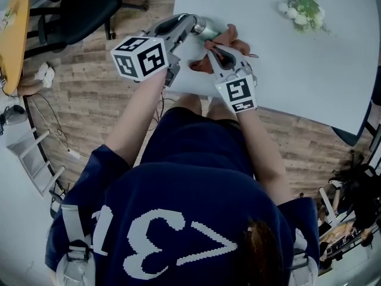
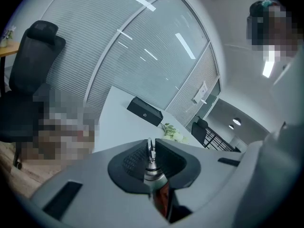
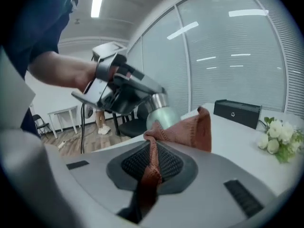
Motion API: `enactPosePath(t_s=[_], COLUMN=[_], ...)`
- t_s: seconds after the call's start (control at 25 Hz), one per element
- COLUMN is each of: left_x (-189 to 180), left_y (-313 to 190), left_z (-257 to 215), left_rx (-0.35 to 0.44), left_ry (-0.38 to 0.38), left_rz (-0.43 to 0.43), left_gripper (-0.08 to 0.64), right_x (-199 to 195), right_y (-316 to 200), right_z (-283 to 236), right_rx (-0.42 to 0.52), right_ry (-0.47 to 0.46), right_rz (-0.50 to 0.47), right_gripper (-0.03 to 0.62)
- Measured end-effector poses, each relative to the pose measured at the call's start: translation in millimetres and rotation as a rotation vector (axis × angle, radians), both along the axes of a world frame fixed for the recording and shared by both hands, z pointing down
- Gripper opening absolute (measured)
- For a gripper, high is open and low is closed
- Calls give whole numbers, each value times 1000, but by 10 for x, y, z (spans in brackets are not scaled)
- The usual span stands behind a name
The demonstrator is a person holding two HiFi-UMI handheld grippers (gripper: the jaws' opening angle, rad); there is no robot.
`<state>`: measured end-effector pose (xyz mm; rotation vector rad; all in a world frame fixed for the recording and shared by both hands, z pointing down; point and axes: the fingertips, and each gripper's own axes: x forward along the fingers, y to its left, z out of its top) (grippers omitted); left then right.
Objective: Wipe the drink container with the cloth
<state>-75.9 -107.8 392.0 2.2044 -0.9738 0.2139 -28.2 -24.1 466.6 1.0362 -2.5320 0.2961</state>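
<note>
The drink container (image 1: 209, 28) is pale green with a silver cap and is held above the near edge of the white table (image 1: 297, 64). My left gripper (image 1: 193, 24) is shut on its top end. In the left gripper view the metal cap loop (image 2: 150, 151) is pinched between the pads. My right gripper (image 1: 218, 51) is shut on a rust-coloured cloth (image 1: 221, 40). In the right gripper view the cloth (image 3: 190, 129) runs out of the jaws (image 3: 153, 148) and lies against the container's green body (image 3: 162, 117), with the left gripper (image 3: 124, 87) above it.
White flowers (image 1: 302, 9) lie at the far side of the table, and a black box (image 3: 236, 113) stands behind them. A black office chair (image 1: 74, 8) stands on the wooden floor to the left. Cables and a white rack (image 1: 36, 154) are lower left.
</note>
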Motion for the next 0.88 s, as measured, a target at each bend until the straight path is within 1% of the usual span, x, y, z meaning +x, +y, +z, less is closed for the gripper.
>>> enactPosePath(t_s=[0.12,0.2,0.28,0.32,0.4,0.52,0.6,0.72,0.8,0.88], left_x=[-22,24,93,117,127,123,116,82,97,132], left_y=[4,20,50,63,74,88,107,163,228,303], left_z=[5,-8,-29,-37,-44,-43,-38,-28,-32,-46], left_rx=[6,17,37,46,54,65,84,102,128,174], left_ry=[-2,-8,-30,-39,-43,-42,-56,-57,-65,-92], left_rz=[4,25,49,55,58,80,102,132,172,226], left_gripper=[51,51,51,51,51,51,51,51,51,49], right_x=[-37,-90,-157,-176,-149,62,248,488,562,495], right_y=[-189,-345,-459,-490,-505,-459,-438,-444,-460,-480], right_z=[-450,-738,-931,-971,-921,-657,-443,-38,91,-23], right_rx=[58,79,102,114,118,86,51,-49,-108,-135], right_ry=[-139,-238,-297,-299,-270,-234,-201,-132,-144,-223], right_rz=[34,50,39,32,36,77,121,172,177,143], right_gripper=[44,44,44,44,44,44,44,44,44,44])
